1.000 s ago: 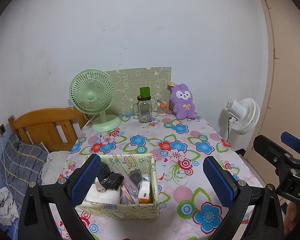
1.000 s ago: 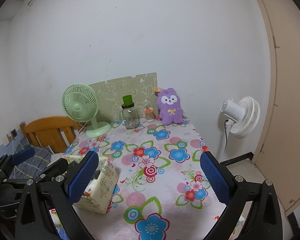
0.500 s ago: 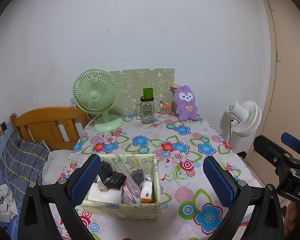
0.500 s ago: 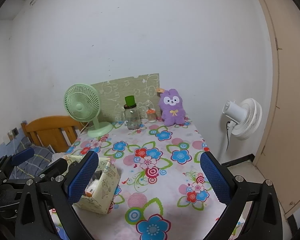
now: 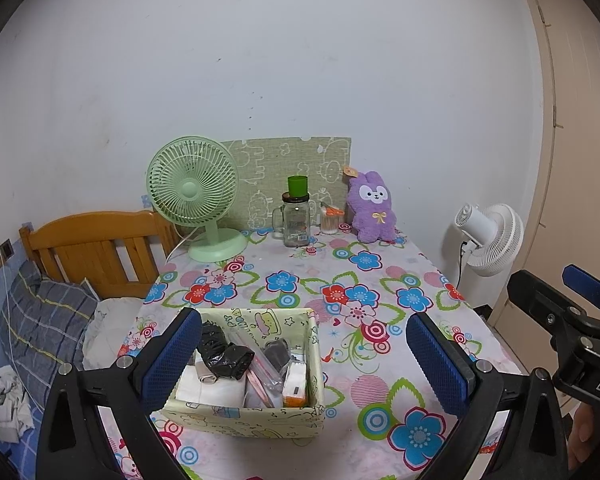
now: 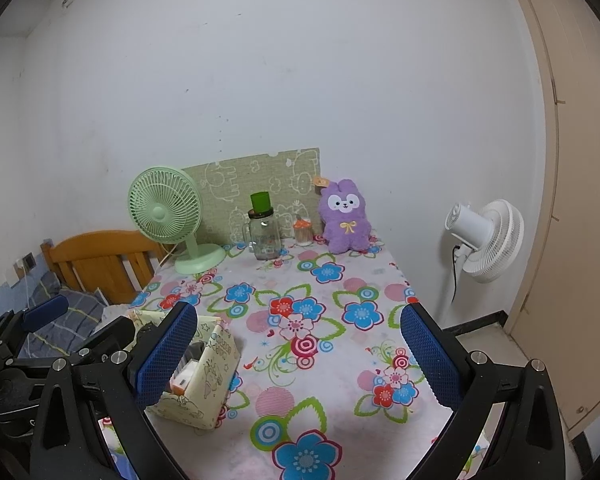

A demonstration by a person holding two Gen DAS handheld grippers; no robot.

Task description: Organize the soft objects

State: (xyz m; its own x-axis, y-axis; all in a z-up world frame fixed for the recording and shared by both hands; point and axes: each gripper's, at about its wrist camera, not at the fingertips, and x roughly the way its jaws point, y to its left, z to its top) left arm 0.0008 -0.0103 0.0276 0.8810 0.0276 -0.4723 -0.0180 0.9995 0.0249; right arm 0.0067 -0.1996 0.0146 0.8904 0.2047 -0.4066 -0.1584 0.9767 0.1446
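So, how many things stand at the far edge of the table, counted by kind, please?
Fans: 1, green fan
Plush toys: 1, purple bunny
Glass jars: 1, jar with a green cup on top
Small containers: 1, orange-topped pot
Total: 4

Room was lit soft & even, no strong light spot. Both pics bent a lot at the edges, w/ black corners; the door (image 5: 572, 152) looked curved. Soft dark shade sat under the fabric box (image 5: 252, 420) & beside the purple bunny (image 6: 343, 216). No glare. Middle was sharp; the blue pads (image 6: 166, 354) up close were a bit fuzzy.
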